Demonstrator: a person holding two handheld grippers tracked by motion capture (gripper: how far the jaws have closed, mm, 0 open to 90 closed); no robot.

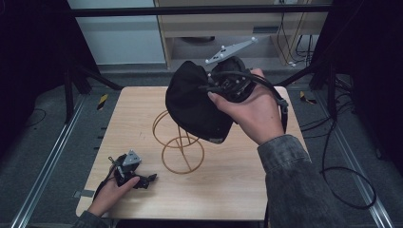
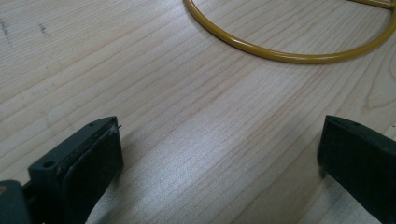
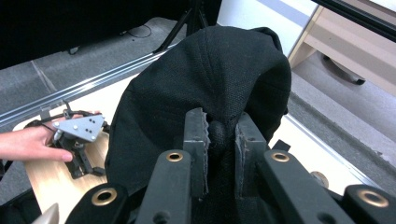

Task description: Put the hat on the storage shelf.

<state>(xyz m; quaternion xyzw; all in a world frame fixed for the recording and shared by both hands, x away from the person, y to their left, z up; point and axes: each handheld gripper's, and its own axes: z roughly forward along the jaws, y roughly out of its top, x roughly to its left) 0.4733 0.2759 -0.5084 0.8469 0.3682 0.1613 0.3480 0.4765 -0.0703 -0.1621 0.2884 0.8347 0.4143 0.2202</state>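
The right gripper (image 1: 223, 85) is pinching the black cap (image 1: 195, 102) by its top button, holding it above the gold wire hat stand (image 1: 178, 145); centring the crown over that stand seems wise. The left gripper (image 1: 142, 180), jaws spread, is resting beside the stand.

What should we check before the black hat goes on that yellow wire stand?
1. Right tongs pinch the black hat firmly: ok, the fabric is bunched between the pads.
2. Hat is lifted off the table: ok, it hangs in the air.
3. Yellow wire stand stands upright: ok.
4. Hat is lined up over the stand: cannot tell, it covers the stand's top in the high view.
5. Left tongs are out of the way: ok, they rest open on the table beside the stand's base ring, holding nothing.
6. Hat's opening faces down: cannot tell.
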